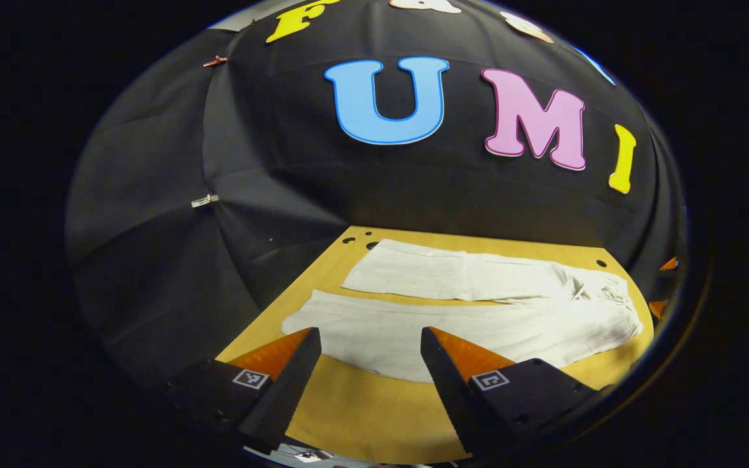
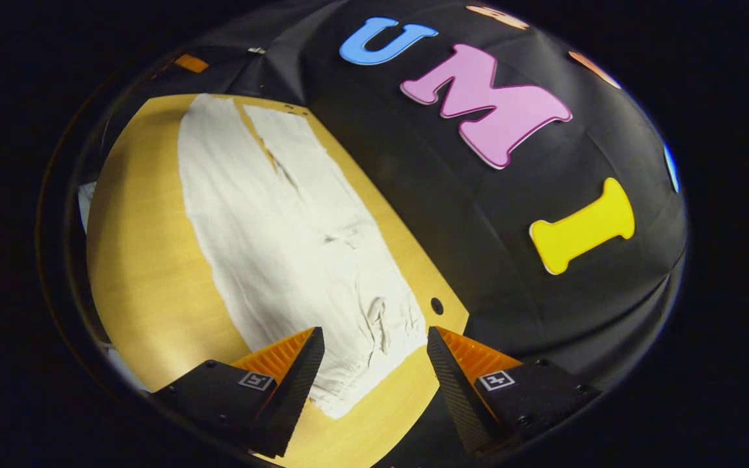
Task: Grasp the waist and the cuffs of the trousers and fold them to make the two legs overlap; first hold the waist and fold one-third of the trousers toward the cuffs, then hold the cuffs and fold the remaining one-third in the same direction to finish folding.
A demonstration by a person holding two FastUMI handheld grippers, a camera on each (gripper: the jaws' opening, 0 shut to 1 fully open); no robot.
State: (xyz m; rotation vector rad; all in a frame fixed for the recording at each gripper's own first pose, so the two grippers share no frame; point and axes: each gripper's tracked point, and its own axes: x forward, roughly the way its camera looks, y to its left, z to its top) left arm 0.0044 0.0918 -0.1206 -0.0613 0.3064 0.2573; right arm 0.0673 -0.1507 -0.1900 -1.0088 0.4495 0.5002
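Observation:
Pale cream trousers (image 1: pixel 478 312) lie spread flat on a wooden table (image 1: pixel 361 416), the two legs side by side with a narrow gap between them. In the left gripper view the cuffs lie to the left and the gathered waist (image 1: pixel 615 302) to the right. My left gripper (image 1: pixel 370 341) hovers open over the near leg close to its cuff, with nothing between its fingers. In the right gripper view the trousers (image 2: pixel 270 234) run away from the waist (image 2: pixel 374 351), which lies just in front of my open right gripper (image 2: pixel 374 341).
Black cloth walls (image 1: pixel 231 214) close in the table's back and sides. Small holes (image 1: pixel 601 263) dot the tabletop near its far edge, and another hole (image 2: pixel 437 304) sits beside the waist. Bare wood (image 2: pixel 147 273) stretches along the near side of the trousers.

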